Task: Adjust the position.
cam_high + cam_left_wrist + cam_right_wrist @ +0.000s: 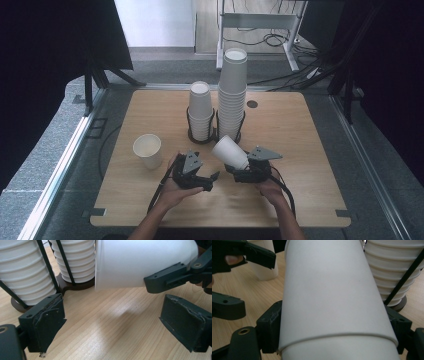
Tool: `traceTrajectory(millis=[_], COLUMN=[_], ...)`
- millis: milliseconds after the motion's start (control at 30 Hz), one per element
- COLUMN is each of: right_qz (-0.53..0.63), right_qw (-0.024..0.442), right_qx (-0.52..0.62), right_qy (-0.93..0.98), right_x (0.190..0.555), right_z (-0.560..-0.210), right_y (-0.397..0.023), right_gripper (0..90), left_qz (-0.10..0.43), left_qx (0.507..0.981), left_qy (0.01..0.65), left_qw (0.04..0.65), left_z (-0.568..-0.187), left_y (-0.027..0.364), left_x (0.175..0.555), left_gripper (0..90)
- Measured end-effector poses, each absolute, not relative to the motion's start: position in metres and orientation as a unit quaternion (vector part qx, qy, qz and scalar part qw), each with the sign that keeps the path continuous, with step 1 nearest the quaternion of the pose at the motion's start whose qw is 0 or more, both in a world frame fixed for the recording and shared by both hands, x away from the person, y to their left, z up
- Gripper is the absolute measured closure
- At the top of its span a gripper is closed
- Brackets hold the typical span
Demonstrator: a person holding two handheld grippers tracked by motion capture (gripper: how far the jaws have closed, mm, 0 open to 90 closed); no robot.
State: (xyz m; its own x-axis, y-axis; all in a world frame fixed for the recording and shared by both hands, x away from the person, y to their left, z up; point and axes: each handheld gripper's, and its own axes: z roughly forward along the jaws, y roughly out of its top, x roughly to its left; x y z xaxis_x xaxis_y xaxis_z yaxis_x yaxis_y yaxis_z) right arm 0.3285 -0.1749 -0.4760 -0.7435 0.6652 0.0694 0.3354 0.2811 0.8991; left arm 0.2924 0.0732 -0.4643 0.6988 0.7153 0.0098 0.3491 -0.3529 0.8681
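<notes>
My right gripper point(239, 165) is shut on a white paper cup point(229, 151), which lies tilted with its base toward the stacks. In the right gripper view the cup point(332, 295) sits between both jaws of the gripper point(332, 327). My left gripper point(212, 181) stands open just left of it, low over the table. Its pads point(47, 322) have only bare wood between them. From the left gripper point(115, 322) the held cup point(140, 262) shows close ahead, with a jaw of the right gripper on its side.
Two stacks of white cups stand in black wire holders at mid-table, a short one point(200, 111) and a tall one point(232, 92). A single upright cup point(148, 150) stands at the left. The wooden table point(300, 150) has bare room at the right and front.
</notes>
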Motion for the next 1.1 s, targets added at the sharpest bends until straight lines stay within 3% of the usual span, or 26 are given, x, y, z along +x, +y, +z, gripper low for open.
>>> traceTrajectory(millis=[1100], right_qz=[0.622], right_qw=[0.174], right_qx=[0.302], right_qy=[0.701], right_x=[0.31], right_z=[-0.48], right_y=[-0.178], right_gripper=[19.8], left_qz=[0.14], left_qx=[0.774], left_qy=[0.379], left_qw=[0.487], left_z=[-0.47], left_y=[0.086], left_x=[0.298], left_gripper=[6.9])
